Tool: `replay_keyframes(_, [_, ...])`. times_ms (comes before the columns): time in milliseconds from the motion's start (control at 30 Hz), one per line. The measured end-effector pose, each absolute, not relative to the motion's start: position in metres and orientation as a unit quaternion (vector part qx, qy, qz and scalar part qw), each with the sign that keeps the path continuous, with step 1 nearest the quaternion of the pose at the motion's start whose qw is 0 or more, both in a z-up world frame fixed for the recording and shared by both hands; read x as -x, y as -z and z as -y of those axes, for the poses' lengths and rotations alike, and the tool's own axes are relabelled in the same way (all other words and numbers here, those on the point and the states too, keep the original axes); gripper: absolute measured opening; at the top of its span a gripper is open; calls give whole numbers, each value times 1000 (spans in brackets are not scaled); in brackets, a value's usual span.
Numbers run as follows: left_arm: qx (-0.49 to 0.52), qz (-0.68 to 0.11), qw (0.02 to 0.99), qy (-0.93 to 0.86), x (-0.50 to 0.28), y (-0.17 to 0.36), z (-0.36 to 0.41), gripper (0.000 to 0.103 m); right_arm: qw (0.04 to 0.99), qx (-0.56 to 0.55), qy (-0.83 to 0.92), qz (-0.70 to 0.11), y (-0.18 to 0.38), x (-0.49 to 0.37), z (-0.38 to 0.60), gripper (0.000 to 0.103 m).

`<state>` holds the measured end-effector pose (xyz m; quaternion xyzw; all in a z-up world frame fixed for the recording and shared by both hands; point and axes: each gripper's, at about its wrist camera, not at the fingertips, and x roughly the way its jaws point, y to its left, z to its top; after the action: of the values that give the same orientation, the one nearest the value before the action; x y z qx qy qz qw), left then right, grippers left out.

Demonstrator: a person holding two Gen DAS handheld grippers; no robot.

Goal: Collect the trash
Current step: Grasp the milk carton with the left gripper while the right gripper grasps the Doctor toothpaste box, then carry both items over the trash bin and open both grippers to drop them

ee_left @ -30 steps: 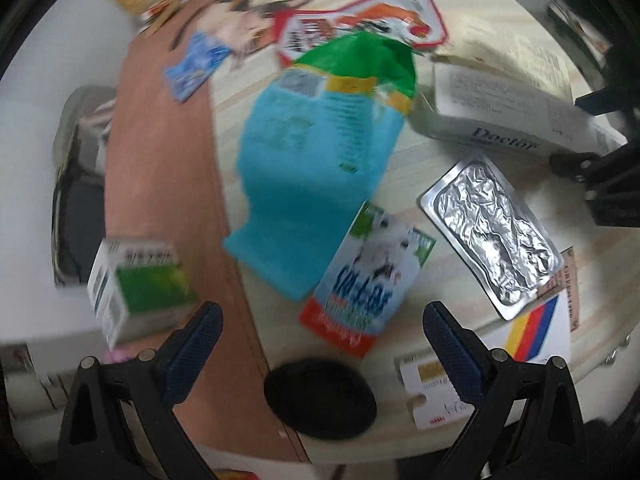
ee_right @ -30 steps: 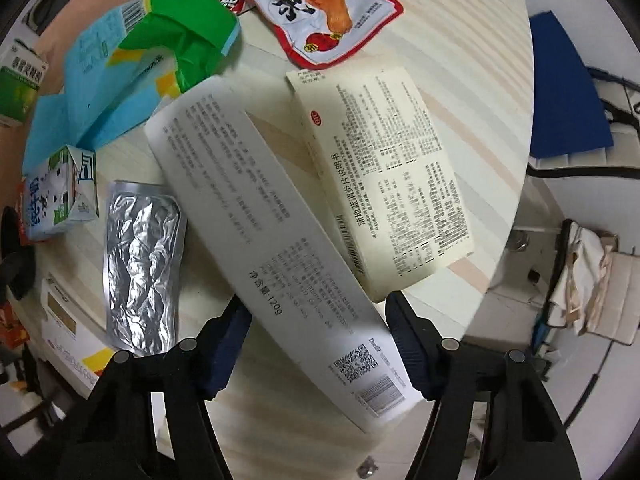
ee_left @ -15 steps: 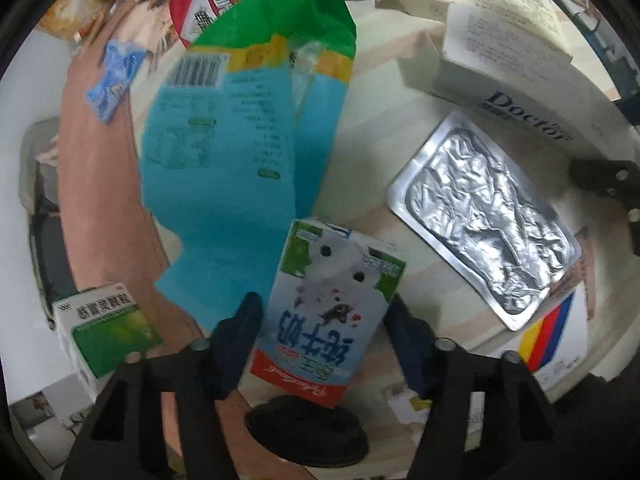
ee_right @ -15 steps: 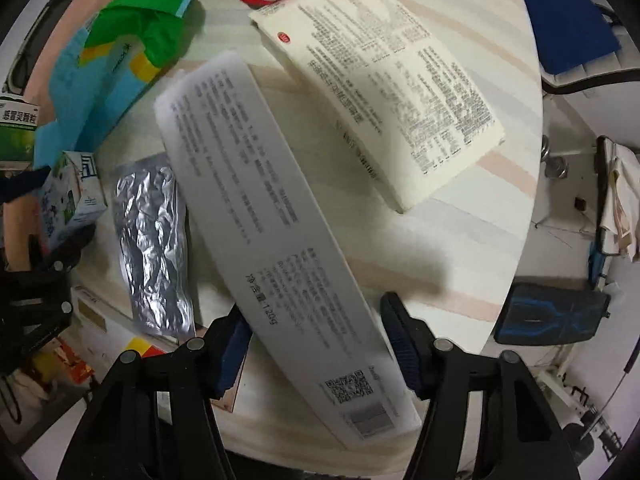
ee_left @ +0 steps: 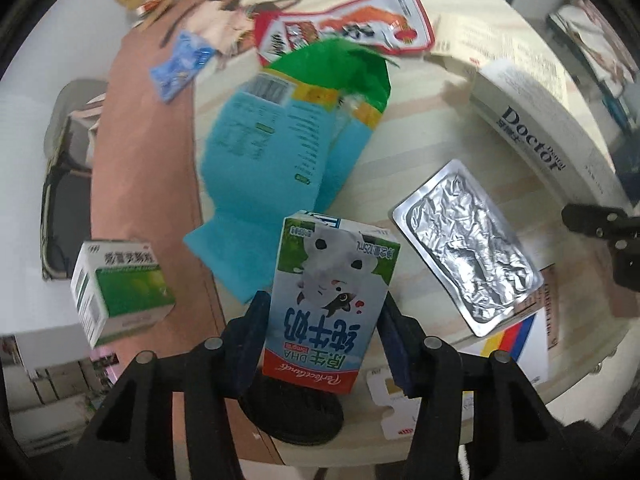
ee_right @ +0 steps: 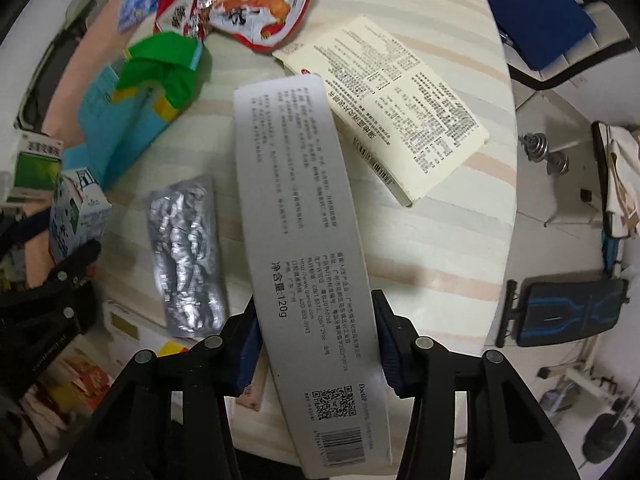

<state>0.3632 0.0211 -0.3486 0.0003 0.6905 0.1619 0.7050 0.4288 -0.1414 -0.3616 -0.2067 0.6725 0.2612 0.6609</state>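
Note:
My left gripper (ee_left: 325, 336) is shut on a small milk carton (ee_left: 332, 300) with a cartoon animal and a red base, held above the round table (ee_left: 420, 136); the carton also shows in the right wrist view (ee_right: 74, 216). My right gripper (ee_right: 314, 344) is shut on a long white toothpaste box (ee_right: 304, 248), held above the table; its "Doctor" side shows in the left wrist view (ee_left: 544, 136). Other trash lies on the table: a blue and green bag (ee_left: 280, 140), a silver blister pack (ee_left: 468, 244), a red snack wrapper (ee_left: 352, 28) and a cream medicine box (ee_right: 404, 96).
A green and white box (ee_left: 120, 284) stands at the left on a brown strip (ee_left: 144, 160). A small blue wrapper (ee_left: 180, 64) lies at the far left. A black round disc (ee_left: 296, 412) and printed cards (ee_left: 516, 340) lie at the table's near edge. Floor and chairs lie beyond the right edge.
My left gripper closed in on the milk carton and lifted it. My right gripper closed on the toothpaste box and raised it a little.

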Motion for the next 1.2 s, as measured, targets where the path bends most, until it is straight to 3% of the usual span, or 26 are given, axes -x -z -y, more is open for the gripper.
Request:
replay_keyframes(533, [43,-590,764,-259,-314,277,-12,49,721,144,-277,-619,282,-399,125,49])
replay_keyframes(833, [65,-536,807,-239,-228,229,-1,49,773,95,-244,-578,224,-299,150,49])
replay_keyframes(1033, [67,-543,815,-190,-165,230,9,49,785,72,-219,-576,214,-209,169,49])
replay_keyframes(1200, [99,-585,790,-153,-124,268,11,49,758,62,-204,-616,253,-143,184,49])
